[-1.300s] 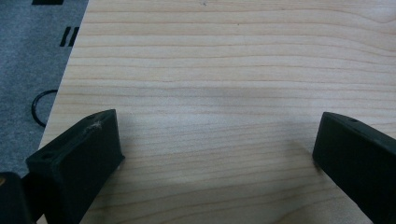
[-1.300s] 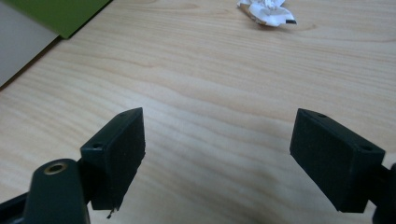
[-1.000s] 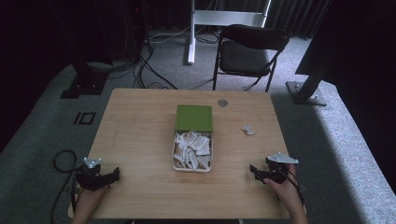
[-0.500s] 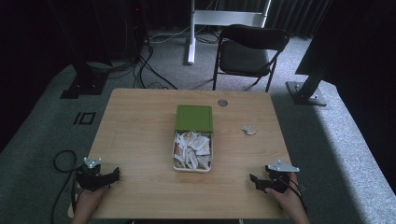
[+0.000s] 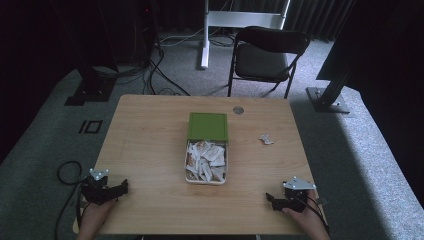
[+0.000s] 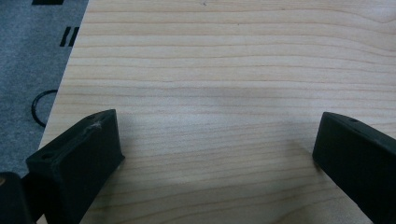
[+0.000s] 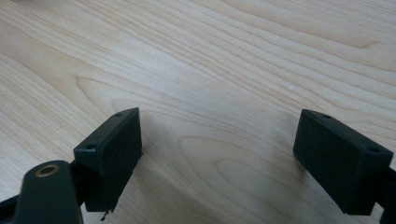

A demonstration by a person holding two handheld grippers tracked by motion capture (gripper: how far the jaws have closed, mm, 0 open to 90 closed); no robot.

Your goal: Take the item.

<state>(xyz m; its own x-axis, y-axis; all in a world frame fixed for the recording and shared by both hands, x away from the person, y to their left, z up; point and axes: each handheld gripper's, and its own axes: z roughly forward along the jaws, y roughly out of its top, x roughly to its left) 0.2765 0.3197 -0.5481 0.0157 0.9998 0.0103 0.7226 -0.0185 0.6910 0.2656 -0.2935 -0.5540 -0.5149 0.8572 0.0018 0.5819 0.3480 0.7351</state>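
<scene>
A white box [image 5: 188,176] full of small paper packets [image 5: 206,159] sits at the table's middle, with its green lid [image 5: 208,125] lying just behind it. One loose packet [image 5: 265,139] lies to the right of the lid. My left gripper [image 5: 121,187] rests at the front left corner, open, with bare wood between its jaws [image 6: 217,140]. My right gripper [image 5: 271,200] rests at the front right corner, also open over bare wood [image 7: 219,140]. Both point inward toward the box.
The wooden table [image 5: 150,140] has a small round metal insert [image 5: 238,109] near its far edge. A black folding chair [image 5: 267,55] stands behind the table. Cables [image 5: 165,45] and stand bases [image 5: 87,92] lie on the grey carpet around it.
My right gripper has drawn back toward the front edge of the table. The left gripper has stayed in place.
</scene>
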